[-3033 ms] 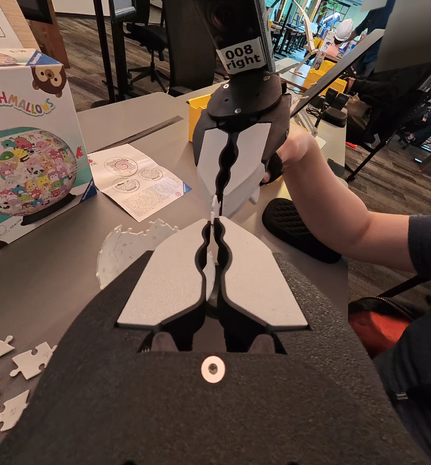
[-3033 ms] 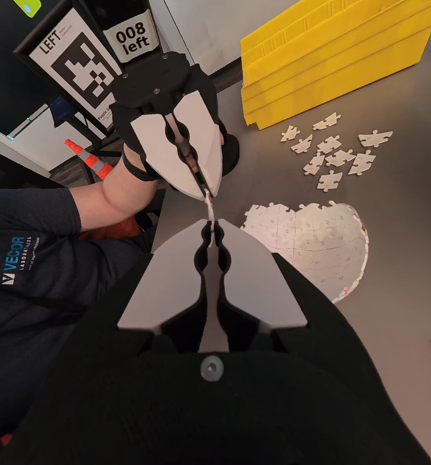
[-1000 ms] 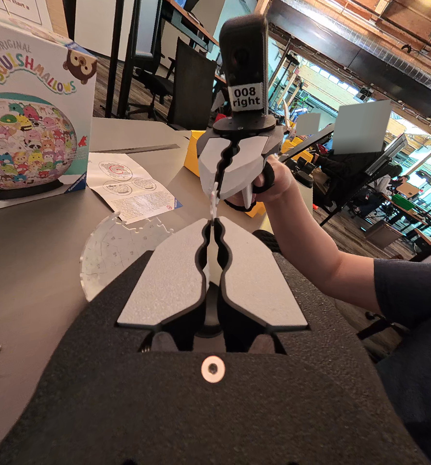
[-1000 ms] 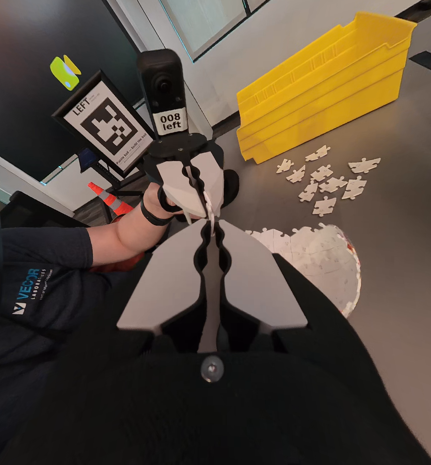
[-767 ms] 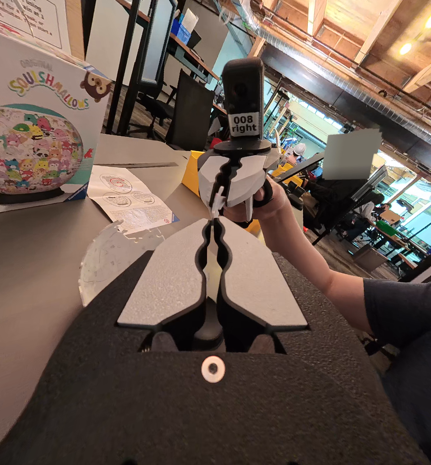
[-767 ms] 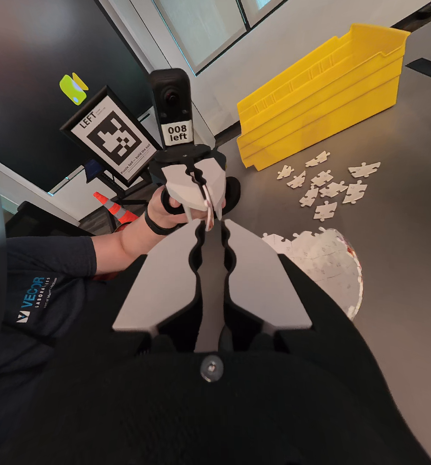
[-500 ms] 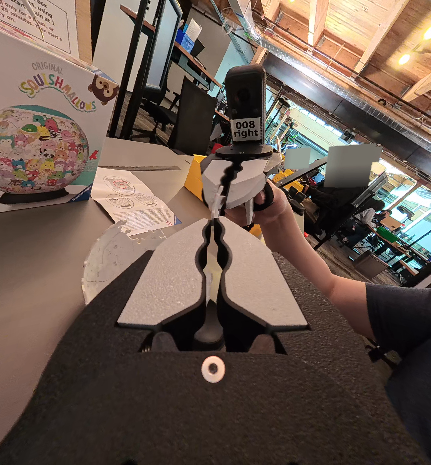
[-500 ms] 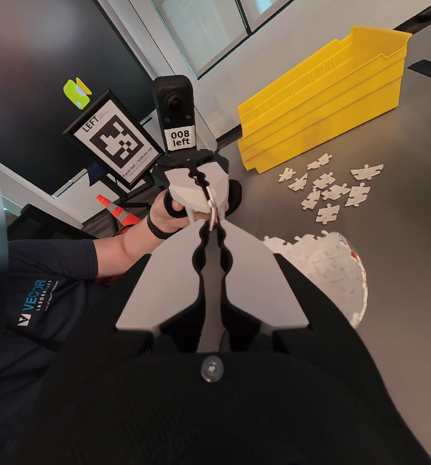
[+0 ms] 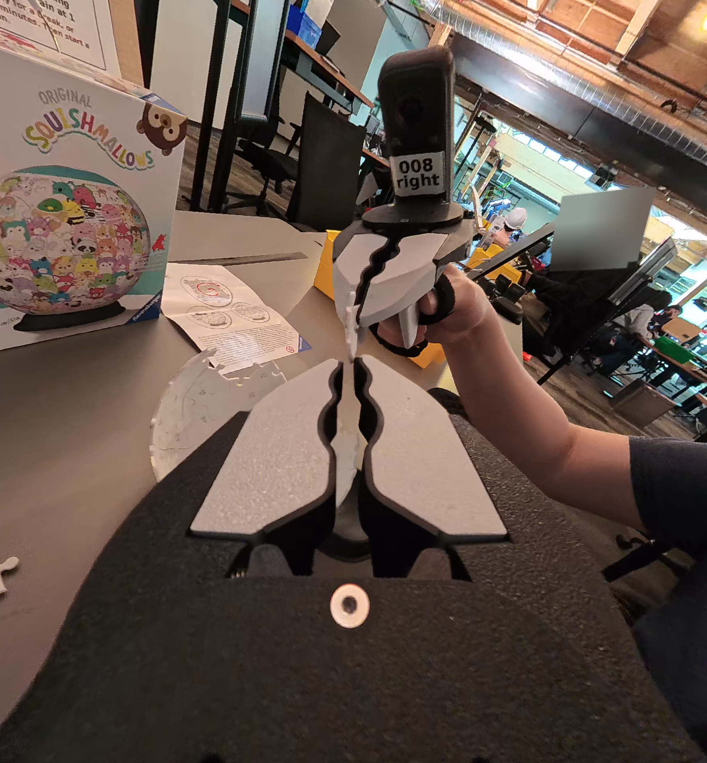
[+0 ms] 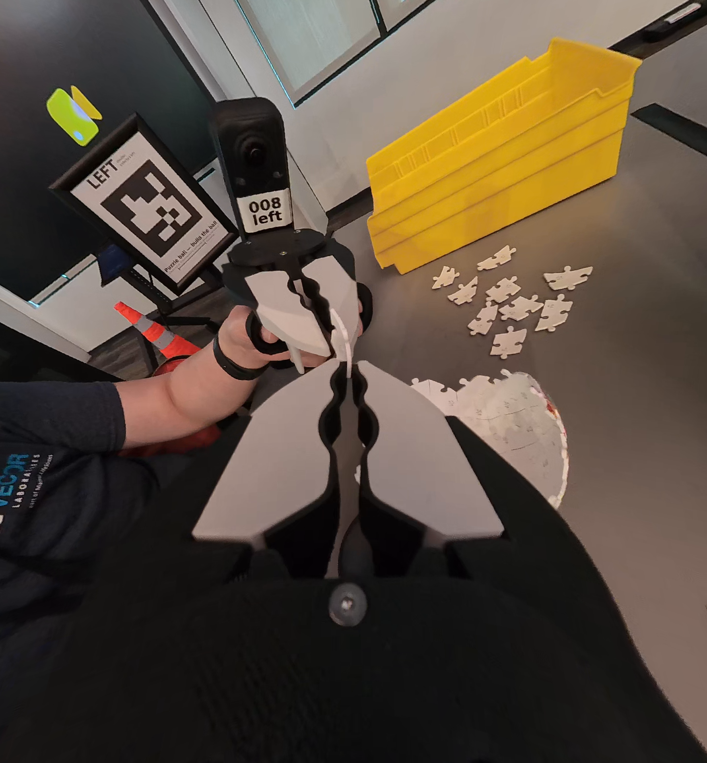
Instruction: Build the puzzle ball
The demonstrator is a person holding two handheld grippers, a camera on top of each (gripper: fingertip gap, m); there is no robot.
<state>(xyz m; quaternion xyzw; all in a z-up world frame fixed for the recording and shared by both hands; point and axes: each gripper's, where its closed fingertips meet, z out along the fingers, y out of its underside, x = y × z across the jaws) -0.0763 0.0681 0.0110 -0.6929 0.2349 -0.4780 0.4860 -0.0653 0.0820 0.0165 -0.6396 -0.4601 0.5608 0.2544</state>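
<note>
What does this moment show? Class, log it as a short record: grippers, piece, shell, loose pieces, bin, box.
left hand-held gripper: shut on a piece
right hand-held gripper: shut on a piece
piece: white, held in the air between both grippers' tips
shell: part-built white dome on the table
loose pieces: face down, near the bin
bin: yellow, behind the loose pieces
box: upright, far left

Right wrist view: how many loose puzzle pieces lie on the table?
9 pieces, all clustered between the yellow bin and the half-built ball; others may lie out of view.
</note>
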